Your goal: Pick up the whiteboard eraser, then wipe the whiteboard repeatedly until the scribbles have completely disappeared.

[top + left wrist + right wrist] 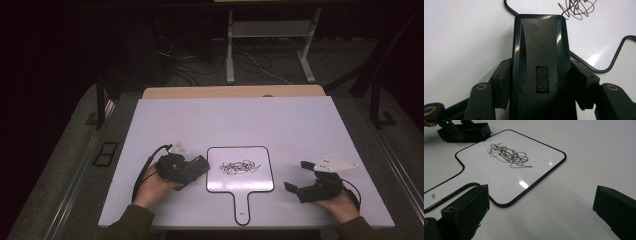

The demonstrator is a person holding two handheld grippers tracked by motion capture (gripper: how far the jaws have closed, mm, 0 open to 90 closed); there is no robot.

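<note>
Black eraser: a black whiteboard eraser [540, 67] marked "deli" is clamped between the jaws of the left gripper [176, 169]; its near end is cut off by the bottom edge of the left gripper view.
Left gripper: closed on the eraser's two long sides, with both pads pressed against them; part of its body is covered by the person's left hand [156, 186] in the high view.
Whiteboard: a small handled whiteboard [240, 170] with a black rim lies on the white table [225, 120] just ahead of the eraser's front end; contact between the two cannot be made out.
Scribble: a dark tangle of pen lines [507, 155] sits on the board beyond the eraser, partly cut off at the top of the left gripper view.
Right gripper: the right gripper [299, 178] is held with its jaws wide apart and nothing between them, to the right of the board, apart from its rim.
Handle print: small lettering near the handle's end is too small to be read.
</note>
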